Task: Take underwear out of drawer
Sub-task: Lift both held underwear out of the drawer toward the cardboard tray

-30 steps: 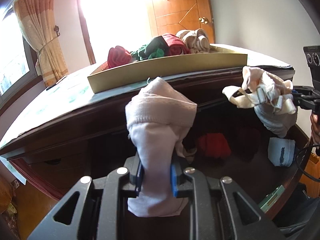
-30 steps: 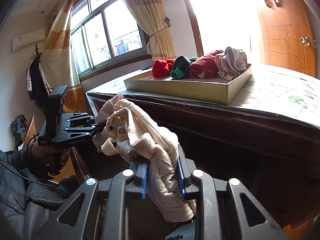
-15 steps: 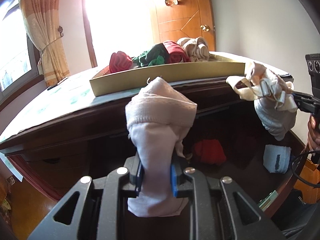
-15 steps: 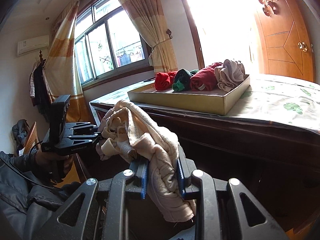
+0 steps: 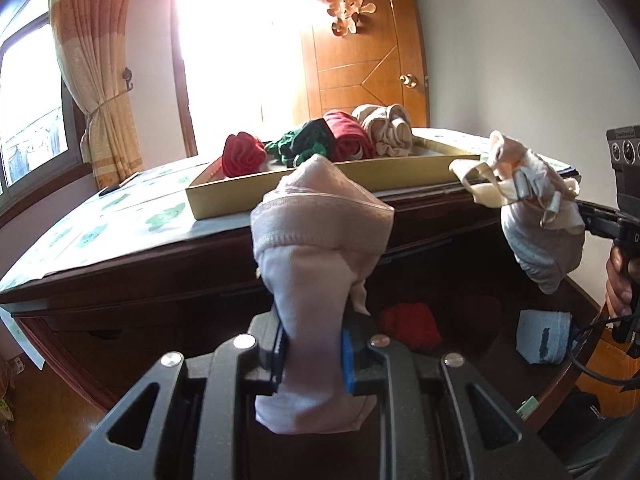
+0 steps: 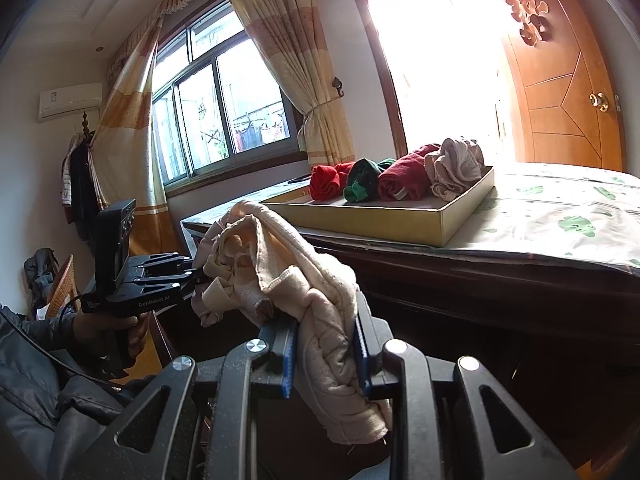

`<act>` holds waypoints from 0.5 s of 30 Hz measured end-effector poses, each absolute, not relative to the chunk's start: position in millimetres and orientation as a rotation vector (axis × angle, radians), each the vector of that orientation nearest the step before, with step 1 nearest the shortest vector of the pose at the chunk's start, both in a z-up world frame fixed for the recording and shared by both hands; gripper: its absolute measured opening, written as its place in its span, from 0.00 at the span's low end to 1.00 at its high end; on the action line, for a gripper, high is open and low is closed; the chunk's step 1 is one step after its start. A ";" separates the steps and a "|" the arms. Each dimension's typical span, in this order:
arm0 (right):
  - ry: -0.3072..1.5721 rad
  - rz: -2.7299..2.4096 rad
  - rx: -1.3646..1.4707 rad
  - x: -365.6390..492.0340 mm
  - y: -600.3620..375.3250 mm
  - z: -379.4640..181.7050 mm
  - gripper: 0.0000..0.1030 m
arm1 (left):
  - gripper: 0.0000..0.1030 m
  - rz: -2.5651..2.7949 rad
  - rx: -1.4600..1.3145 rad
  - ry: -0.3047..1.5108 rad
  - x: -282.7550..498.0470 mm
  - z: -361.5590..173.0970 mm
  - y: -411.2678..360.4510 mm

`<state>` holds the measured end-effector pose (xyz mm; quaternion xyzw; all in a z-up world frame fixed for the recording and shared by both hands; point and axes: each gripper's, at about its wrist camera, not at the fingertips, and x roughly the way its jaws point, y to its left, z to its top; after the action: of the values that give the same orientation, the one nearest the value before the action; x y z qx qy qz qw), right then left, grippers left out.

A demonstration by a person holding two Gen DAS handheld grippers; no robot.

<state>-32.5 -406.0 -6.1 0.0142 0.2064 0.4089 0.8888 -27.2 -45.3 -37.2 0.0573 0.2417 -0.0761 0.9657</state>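
My left gripper (image 5: 314, 354) is shut on a pale pink rolled underwear (image 5: 320, 248), held above the open dark wooden drawer (image 5: 560, 396). My right gripper (image 6: 325, 354) is shut on a beige crumpled underwear (image 6: 296, 276); it also shows in the left wrist view (image 5: 528, 200) at the right, level with the dresser top. In the drawer lie a red garment (image 5: 412, 324) and a light blue folded one (image 5: 542, 336). The left gripper also shows in the right wrist view (image 6: 192, 276) at the left, with its pink piece partly hidden behind the beige one.
A shallow tan box (image 5: 332, 184) stands on the dresser top (image 5: 120, 224) and holds red, green, dark red and beige rolled garments. It also shows in the right wrist view (image 6: 384, 220). Behind are a curtained window (image 6: 216, 112) and a wooden door (image 5: 368, 64).
Both grippers have risen with their garments, so the dresser top and the box sit lower in both views. Grips are unchanged.
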 end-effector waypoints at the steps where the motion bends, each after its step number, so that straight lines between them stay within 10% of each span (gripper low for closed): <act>1: 0.420 0.849 0.032 -33.4 -406.8 -5.8 0.25 | 0.19 -0.155 0.115 0.484 -27.9 -36.5 -45.5; 15: 0.341 0.816 0.073 -39.8 -415.5 -2.6 0.25 | 0.19 -0.154 0.104 0.445 -34.4 -28.1 -47.5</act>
<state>-39.8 -415.5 -2.6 0.0354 0.1650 0.3949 0.9031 -34.4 -47.5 -28.1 0.0514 0.2204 -0.0761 0.9711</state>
